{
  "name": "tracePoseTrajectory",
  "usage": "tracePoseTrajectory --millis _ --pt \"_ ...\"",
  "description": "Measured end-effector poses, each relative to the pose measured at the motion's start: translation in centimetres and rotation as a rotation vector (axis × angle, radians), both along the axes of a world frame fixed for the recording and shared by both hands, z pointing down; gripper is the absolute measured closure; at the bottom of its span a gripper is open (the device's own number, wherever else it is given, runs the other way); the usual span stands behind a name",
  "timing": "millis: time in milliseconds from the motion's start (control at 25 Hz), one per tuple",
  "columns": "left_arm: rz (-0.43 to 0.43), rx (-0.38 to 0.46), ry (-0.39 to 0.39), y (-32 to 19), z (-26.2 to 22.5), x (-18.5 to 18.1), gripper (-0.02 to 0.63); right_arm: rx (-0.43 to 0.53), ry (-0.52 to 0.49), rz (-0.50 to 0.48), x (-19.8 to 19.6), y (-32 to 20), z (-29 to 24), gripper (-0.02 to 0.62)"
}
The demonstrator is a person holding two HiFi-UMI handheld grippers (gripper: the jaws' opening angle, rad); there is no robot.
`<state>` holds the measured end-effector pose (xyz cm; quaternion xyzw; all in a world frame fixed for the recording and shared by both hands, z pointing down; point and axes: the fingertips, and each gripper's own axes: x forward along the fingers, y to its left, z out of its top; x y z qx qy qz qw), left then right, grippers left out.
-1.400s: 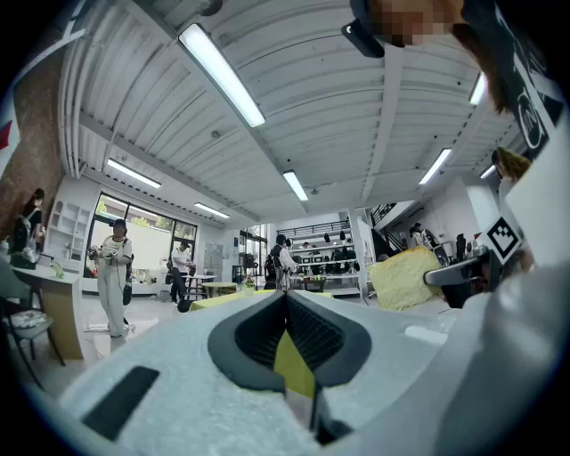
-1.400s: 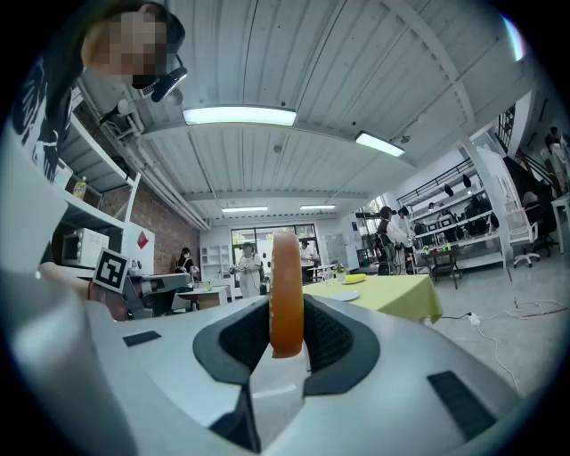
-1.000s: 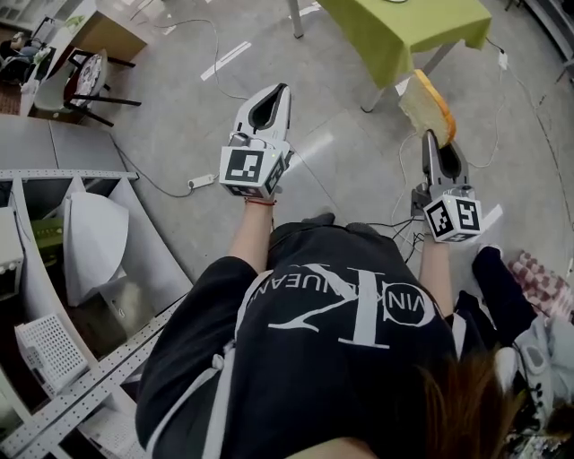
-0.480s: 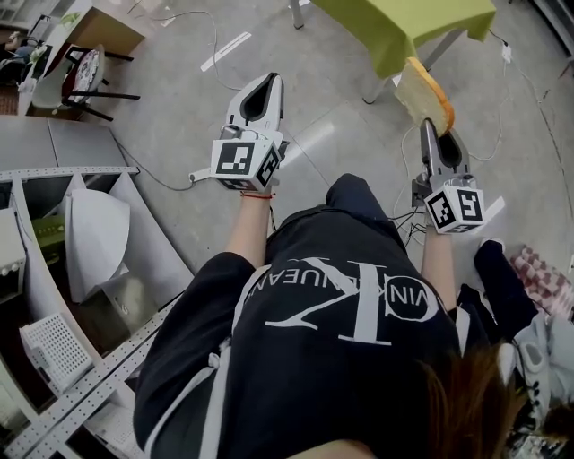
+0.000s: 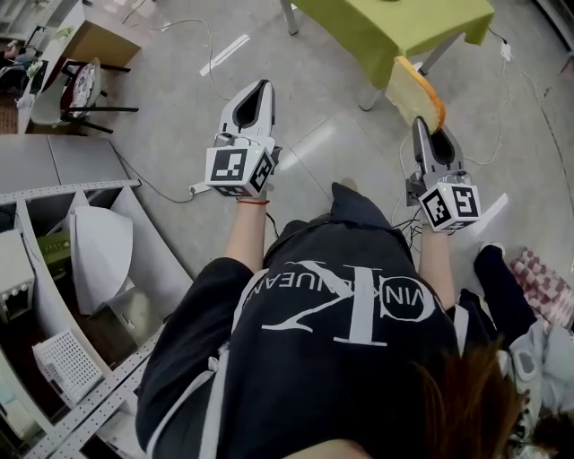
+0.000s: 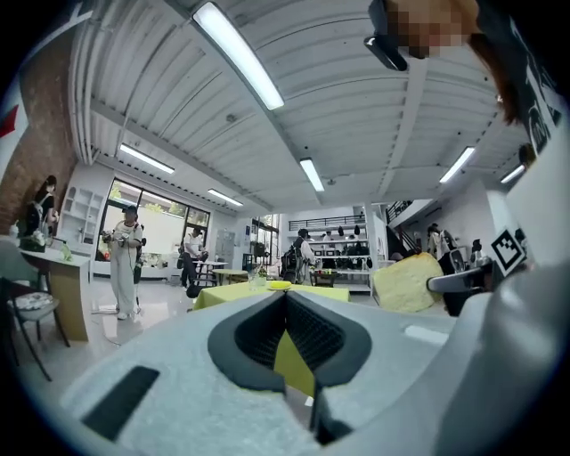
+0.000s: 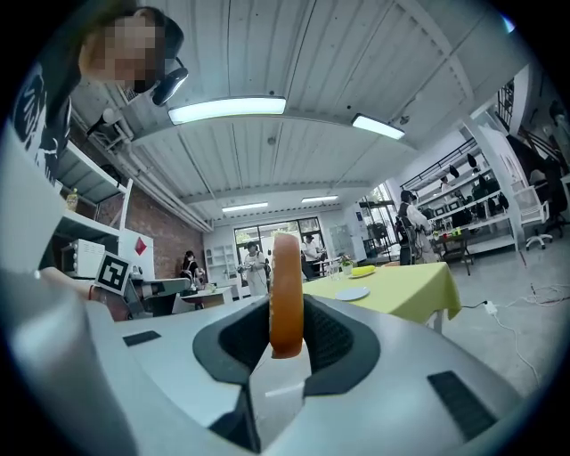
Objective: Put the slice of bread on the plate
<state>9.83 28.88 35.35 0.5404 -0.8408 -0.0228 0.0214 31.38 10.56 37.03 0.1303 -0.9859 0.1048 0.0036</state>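
- Our right gripper is closed on the slice of bread. Its two pads press the flat faces of the slice near the lower edge.
- In the right gripper view the slice stands upright and edge-on between the jaws. Its orange-brown crust faces the camera, and most of the slice rises above the pads.
- Our left gripper has its jaws brought together at the tips. We see nothing between them; through the hollow behind the tips only yellow-green cloth shows.
- We hold both grippers level and side by side, well apart from each other, above the grey floor. Their marker cubes are on the ends nearest our body.
- Ahead of us stands the worktop, covered with a yellow-green cloth. In the head view its near corner lies at the top of the picture.
- There the bread is in the air, jutting forward from the right gripper. Its far end overlaps the corner of the cloth in the picture, and it rests on nothing.
- The plate is pale and lies flat on the worktop. In the right gripper view it shows to the right of the bread, well apart from it.
- A yellow thing lies on the cloth beyond the plate. We cannot tell what it is.
- In the left gripper view the slice shows off to the right, held in the other gripper.
- Several people stand far back in the room, behind the worktop.
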Motion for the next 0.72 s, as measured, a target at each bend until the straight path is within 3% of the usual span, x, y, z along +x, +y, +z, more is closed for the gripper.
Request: tracePoseTrajectory --millis 120,320,720 --pt "0.002 0.024 0.020 -2.5 -0.3 -1.0 0.598 0.025 -0.008 -0.004 -1.1 -2.3 -1.0 0.502" --pt "0.042 -0.005 0.005 -5.9 -0.1 -1.0 0.598 0.015 -0.010 0.007 -2.3 -5.5 -1.1 0.502" --pt "-0.012 0.018 0.007 -7.9 -0.6 -3.4 0.598 0.016 -0.011 -0.030 -4.5 -8.6 -0.9 0.502"
